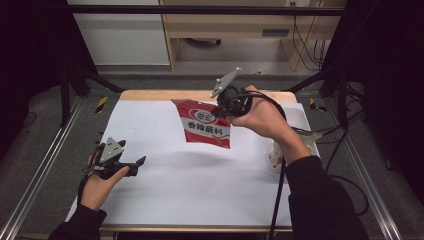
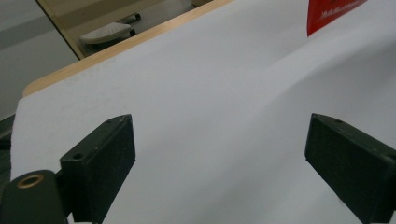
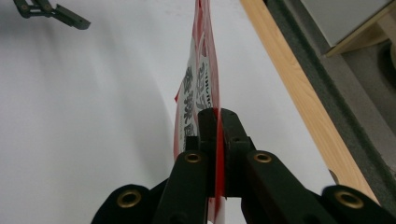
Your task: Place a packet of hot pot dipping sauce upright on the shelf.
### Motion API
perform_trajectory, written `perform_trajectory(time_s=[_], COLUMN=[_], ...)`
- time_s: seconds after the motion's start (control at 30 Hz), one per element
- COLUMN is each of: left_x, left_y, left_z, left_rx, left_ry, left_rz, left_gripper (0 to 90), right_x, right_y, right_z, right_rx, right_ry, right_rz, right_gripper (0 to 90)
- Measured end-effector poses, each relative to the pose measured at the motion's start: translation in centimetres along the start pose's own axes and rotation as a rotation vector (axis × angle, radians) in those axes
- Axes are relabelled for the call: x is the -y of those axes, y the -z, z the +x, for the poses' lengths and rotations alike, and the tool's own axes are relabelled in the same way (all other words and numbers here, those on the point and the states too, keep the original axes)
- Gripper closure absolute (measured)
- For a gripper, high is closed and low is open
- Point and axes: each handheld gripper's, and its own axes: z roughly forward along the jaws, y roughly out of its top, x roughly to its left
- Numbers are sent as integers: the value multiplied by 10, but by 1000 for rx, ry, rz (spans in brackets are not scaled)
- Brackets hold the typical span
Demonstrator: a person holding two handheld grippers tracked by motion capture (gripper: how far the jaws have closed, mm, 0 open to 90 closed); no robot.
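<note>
A red and white seasoning packet (image 1: pixel 206 123) with printed characters hangs in the air over the far middle of the white sheet (image 1: pixel 190 175). My right gripper (image 1: pixel 220 109) is shut on its upper right edge; in the right gripper view the jaws pinch the packet (image 3: pixel 201 70) edge-on at the gripper's tip (image 3: pixel 217 116). My left gripper (image 1: pixel 135 166) is low over the sheet's left side, open with nothing between its fingers. In the left gripper view the left gripper (image 2: pixel 219 149) has wide-apart jaws over bare sheet, and a corner of the packet (image 2: pixel 329 14) shows at top right.
The white sheet covers a wooden table (image 1: pixel 165 94) whose far edge shows bare. A pale crumpled object (image 1: pixel 276 154) lies on the sheet's right side behind the right forearm. Metal frame rails (image 1: pixel 40 165) run along both table sides. Cables (image 1: pixel 345 140) trail at right.
</note>
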Motion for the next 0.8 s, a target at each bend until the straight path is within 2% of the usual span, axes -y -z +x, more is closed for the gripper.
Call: perform_trajectory(time_s=[0.07,0.3,0.47,0.8], left_x=[3,7,8,9], left_y=[0,-3,-5,-5], left_z=[1,-2,-4,-3], left_rx=[-4,-2,-6,-10], left_ry=[11,8,-17,-21], left_rz=[5,23,43,45], left_gripper=[77,72,71,71], right_x=[5,16,24,42], right_y=[10,27,34,50], right_z=[-8,-23,-30,-45], right_rx=[20,51,68,117], right_ry=[-12,-50,-59,-89], right_rz=[-12,-25,-24,-27], right_gripper=[899,899,899,900])
